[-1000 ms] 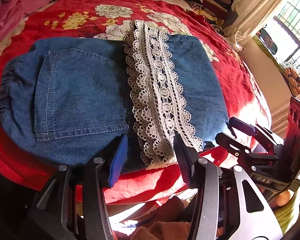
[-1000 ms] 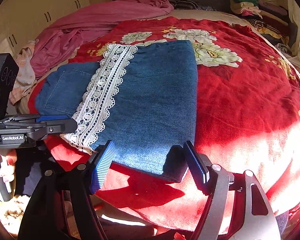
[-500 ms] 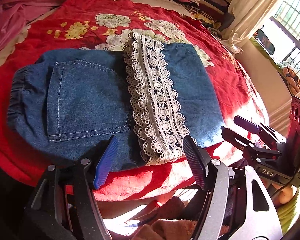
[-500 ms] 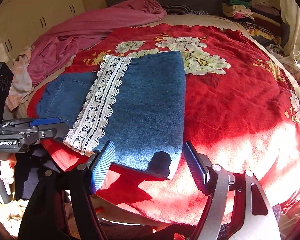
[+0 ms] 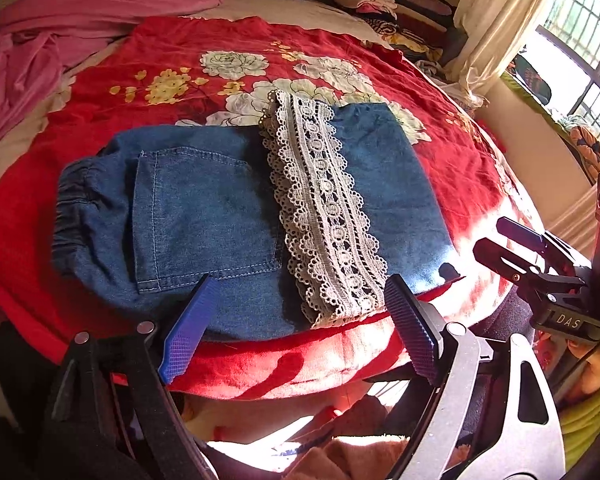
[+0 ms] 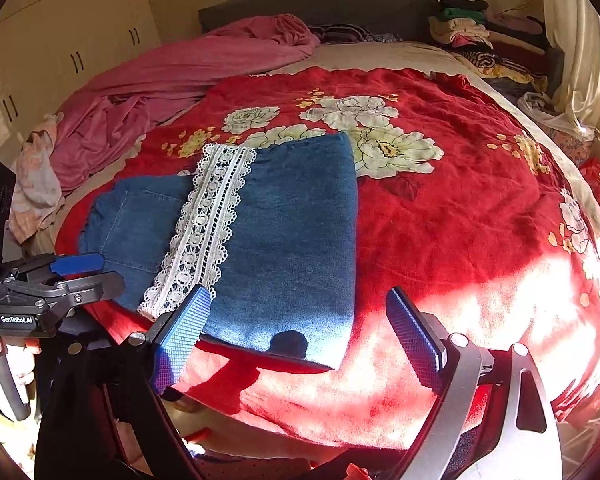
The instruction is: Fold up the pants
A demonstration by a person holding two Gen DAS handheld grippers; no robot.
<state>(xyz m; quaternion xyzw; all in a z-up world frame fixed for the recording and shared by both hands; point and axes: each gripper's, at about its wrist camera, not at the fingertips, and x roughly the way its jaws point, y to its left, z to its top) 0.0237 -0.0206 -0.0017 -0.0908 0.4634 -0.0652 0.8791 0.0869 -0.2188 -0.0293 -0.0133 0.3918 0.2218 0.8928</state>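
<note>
Hovering off the near edge of the pants (image 5: 236, 216) — left gripper (image 5: 296, 328) and right gripper (image 6: 296, 340) both spread wide, empty; fold looks finished — next, judged: one more fold or stop.

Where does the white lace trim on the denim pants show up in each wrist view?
Left wrist: lace trim runs down the centre, right of the back pocket.
Right wrist: lace trim sits left of centre, slanting.
Shared landmark: red floral blanket.
</note>
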